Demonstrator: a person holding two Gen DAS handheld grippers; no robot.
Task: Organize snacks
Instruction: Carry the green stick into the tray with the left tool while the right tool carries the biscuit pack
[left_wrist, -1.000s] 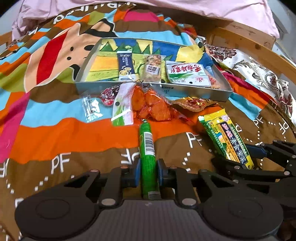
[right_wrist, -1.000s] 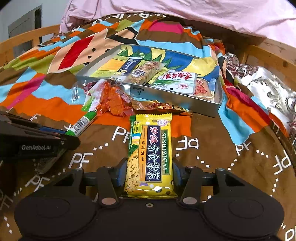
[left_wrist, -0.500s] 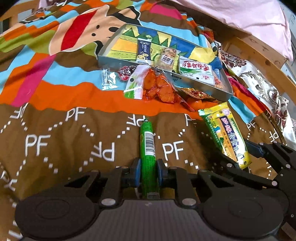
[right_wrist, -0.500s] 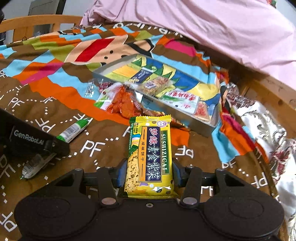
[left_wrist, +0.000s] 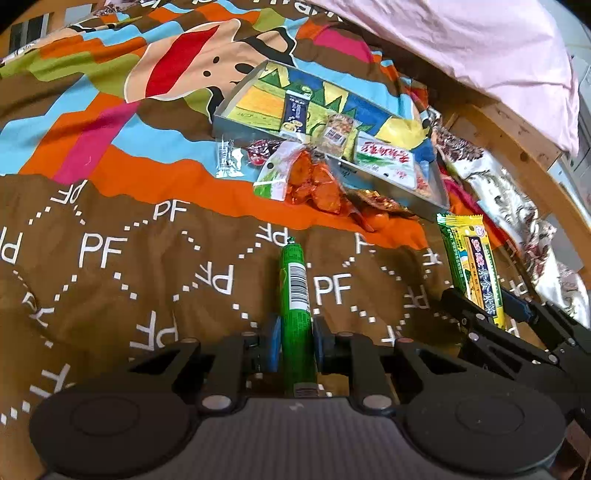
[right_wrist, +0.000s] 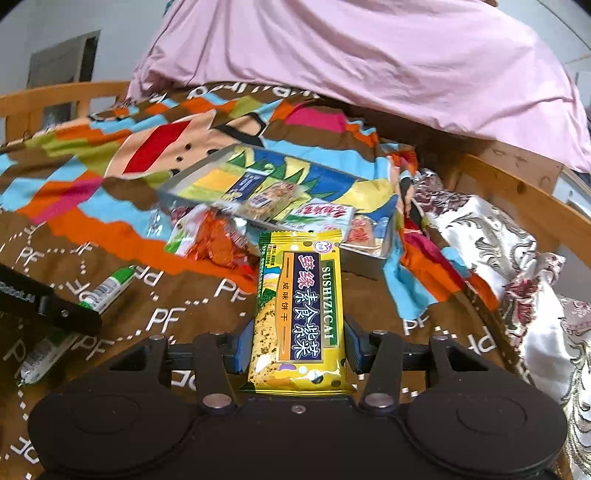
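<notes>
**Snack count on the bedspread**

One green stick snack (left_wrist: 295, 295) and one yellow cracker packet (right_wrist: 299, 317) sit between gripper pads. One shallow tray (left_wrist: 236, 125) holds four packets: a dark blue one (left_wrist: 294, 112), a clear rice-cake one (left_wrist: 336, 134), a white one with red characters (left_wrist: 386, 158) and a small red-orange one (left_wrist: 424, 182). In front of the tray lie one orange-filled bag (left_wrist: 306, 177), one small clear wrapper (left_wrist: 229, 158), one dark red sweet (left_wrist: 260, 149) and one brown-gold wrapper (left_wrist: 380, 203).
</notes>
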